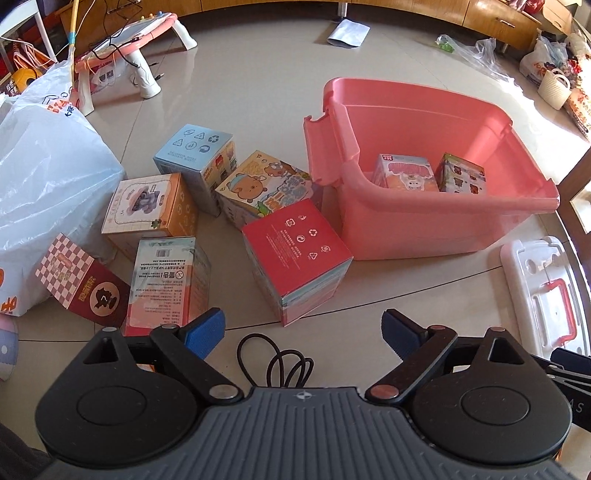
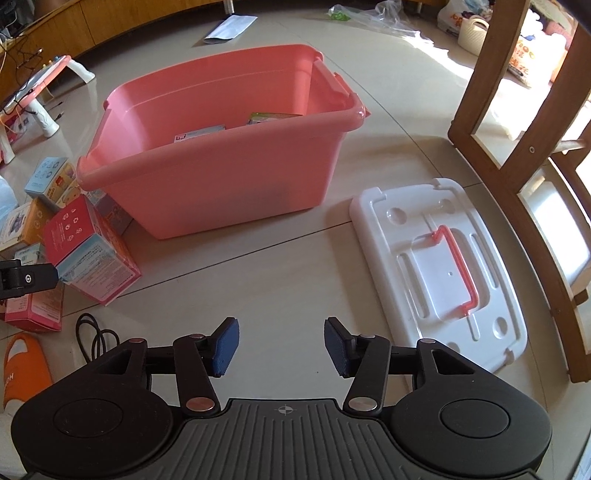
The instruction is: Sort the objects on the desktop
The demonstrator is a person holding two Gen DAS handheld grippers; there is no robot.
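- Glossy pink plastic bin (image 1: 436, 225), rectangular, holds two cartons (image 1: 402, 171).
- Left of the bin, cardboard boxes; the nearest red box (image 1: 299, 251) stands tilted.
- Left gripper (image 1: 303, 334): jaws apart, empty.
- Right gripper (image 2: 281, 345): jaws apart, empty.
- White ribbed lid (image 2: 439, 269) lies flat right of the bin.

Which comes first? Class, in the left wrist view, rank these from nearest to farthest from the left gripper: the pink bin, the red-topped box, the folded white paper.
From the left gripper:
1. Red-topped box, just ahead on the floor.
2. Pink bin, farther ahead, to the right.
3. Folded white paper, far across the floor.
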